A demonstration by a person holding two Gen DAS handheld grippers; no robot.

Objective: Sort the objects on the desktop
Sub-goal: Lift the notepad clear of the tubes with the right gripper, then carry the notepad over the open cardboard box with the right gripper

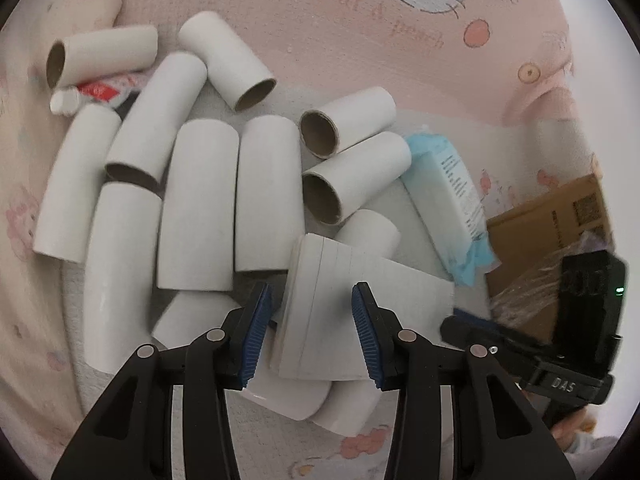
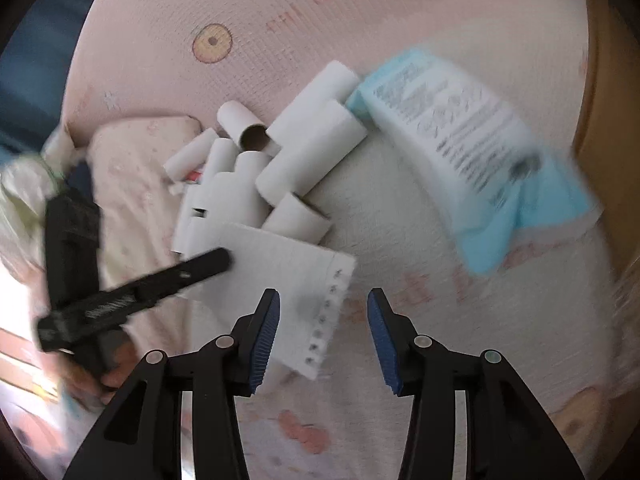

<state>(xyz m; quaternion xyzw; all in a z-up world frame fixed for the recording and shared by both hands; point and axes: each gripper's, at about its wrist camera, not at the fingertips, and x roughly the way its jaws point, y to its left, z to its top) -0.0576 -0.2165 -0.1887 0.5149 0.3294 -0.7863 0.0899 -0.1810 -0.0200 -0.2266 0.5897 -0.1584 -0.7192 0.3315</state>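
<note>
Notepad (image 1: 360,304) of white lined paper, flat and rectangular, punched along one edge, lies nearest, on top of the tube pile. My left gripper (image 1: 312,336) points steeply down over it, blue ribbed pads spread either side of the pad's near edge, not pressing it as far as I can tell. My right gripper (image 2: 323,336) hangs beside the punched edge, jaws apart, nothing between them; the view is blurred. Each gripper is matte black plastic with metal rivets.

Cardboard tubes (image 1: 196,204) beyond: smooth white outside, brown inside, cylindrical, lying jumbled and touching. I count about thirteen in the left view; some are half hidden. One white paper packet with pale blue ends (image 1: 444,196) lies to the right, touching the tubes. One small red-and-white tube with a white cap (image 1: 96,94) sits under the far tubes. One brown carton (image 1: 556,232) at far right. Pink quilted cartoon-print cloth (image 1: 340,20) underlies everything.
</note>
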